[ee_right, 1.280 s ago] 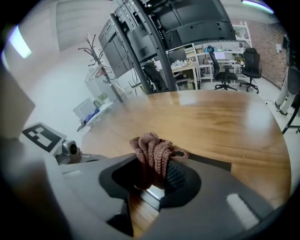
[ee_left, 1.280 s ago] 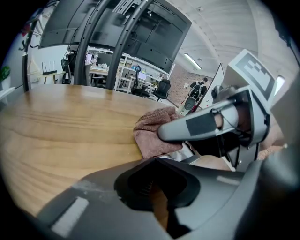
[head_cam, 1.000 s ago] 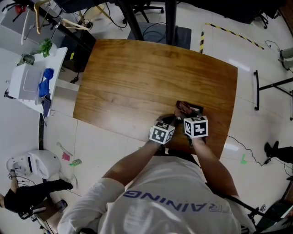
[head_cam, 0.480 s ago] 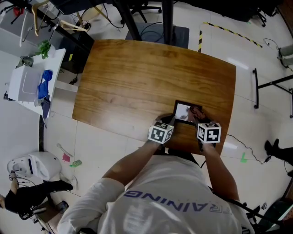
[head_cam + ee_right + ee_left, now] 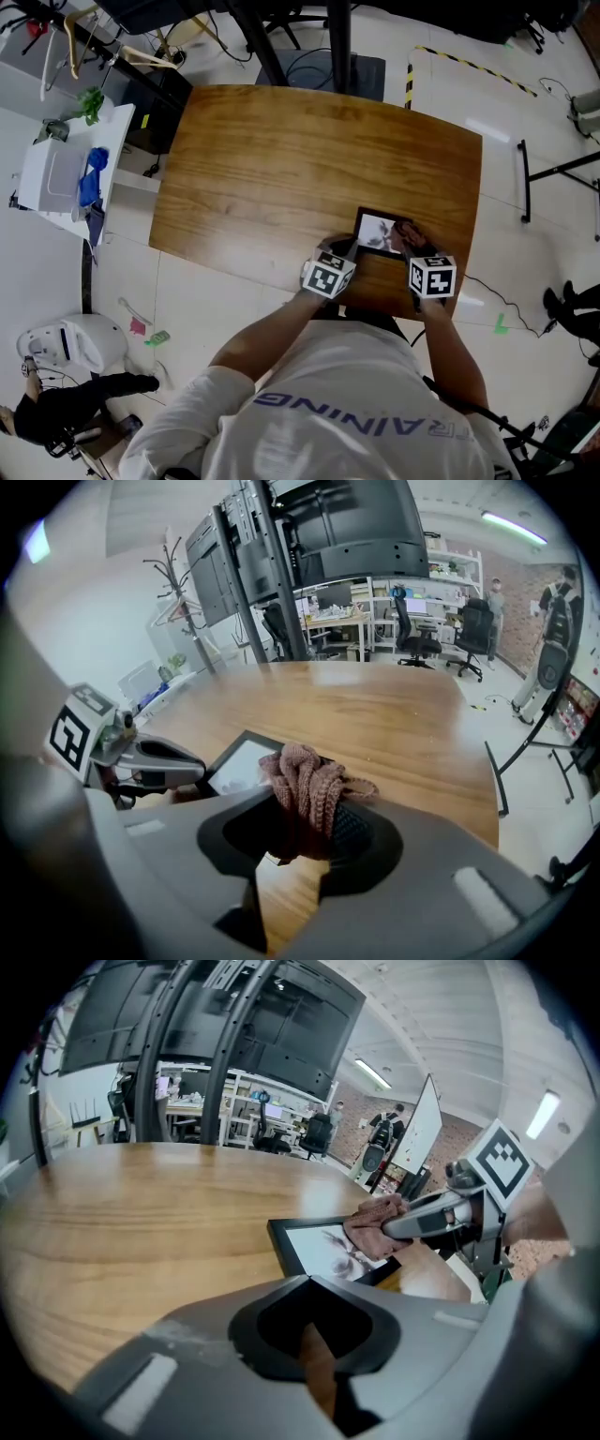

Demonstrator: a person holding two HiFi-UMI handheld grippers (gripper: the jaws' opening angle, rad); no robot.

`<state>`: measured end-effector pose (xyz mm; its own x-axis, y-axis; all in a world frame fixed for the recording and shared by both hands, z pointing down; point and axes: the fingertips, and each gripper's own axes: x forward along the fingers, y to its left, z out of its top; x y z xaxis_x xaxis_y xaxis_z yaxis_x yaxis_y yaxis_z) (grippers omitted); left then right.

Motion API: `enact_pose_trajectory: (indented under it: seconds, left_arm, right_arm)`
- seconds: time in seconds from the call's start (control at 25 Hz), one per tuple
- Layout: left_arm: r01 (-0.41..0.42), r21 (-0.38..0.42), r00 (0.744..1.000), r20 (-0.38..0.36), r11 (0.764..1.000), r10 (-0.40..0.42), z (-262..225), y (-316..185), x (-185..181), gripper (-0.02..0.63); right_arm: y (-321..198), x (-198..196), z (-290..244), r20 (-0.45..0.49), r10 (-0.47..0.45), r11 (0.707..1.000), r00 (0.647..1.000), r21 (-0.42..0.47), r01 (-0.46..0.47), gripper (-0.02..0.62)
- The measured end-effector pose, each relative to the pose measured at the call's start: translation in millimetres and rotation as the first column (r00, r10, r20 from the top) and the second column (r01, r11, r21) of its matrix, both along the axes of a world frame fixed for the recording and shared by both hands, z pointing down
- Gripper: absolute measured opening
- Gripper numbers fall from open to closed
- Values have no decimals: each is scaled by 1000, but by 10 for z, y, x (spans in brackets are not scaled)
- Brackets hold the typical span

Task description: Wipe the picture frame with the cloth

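Picture frame (image 5: 380, 232): flat, glass up, near the tabletop's (image 5: 281, 159) near right corner, within reach. Cloth (image 5: 305, 785): bunched, pinched in right hand-held gripper (image 5: 302, 832), pressed on the frame's right side for wiping. Left hand-held gripper (image 5: 349, 250): jaws pressed together, tips at the frame's near left corner, probably steadying it. White floor (image 5: 234, 309); monitor stand (image 5: 342, 42) beyond the far edge

An office-like lab: monitor desks (image 5: 339, 621), swivel chairs (image 5: 418, 636), a whiteboard (image 5: 423, 1131)

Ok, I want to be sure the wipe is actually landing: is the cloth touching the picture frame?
Touching. The left gripper view shows the cloth pressed onto the glass of the picture frame, with no gap between them.
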<state>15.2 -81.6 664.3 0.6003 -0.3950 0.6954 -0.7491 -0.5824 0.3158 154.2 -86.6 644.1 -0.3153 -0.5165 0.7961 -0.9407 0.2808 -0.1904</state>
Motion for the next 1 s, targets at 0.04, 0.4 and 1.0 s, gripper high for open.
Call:
enact_pose_trajectory:
  seconds: [0.04,0.4,1.0]
  left_arm:
    - [-6,10,1000,1,1000,6,-9,-39,-9,8]
    - [-64,22,998,-20,998,64,-124,-717,110,8]
    - [-54,-37,998,-44,998,52,-49,-780,185,6]
  right_arm:
    - [-2,-14,-2,-20,-18,1000,1000,9,18,127]
    - [2,-51,-7,-46,-47,999,998,22,48,127]
    - [7,-21,-12,-9,-20,1000,1000,23,20,127]
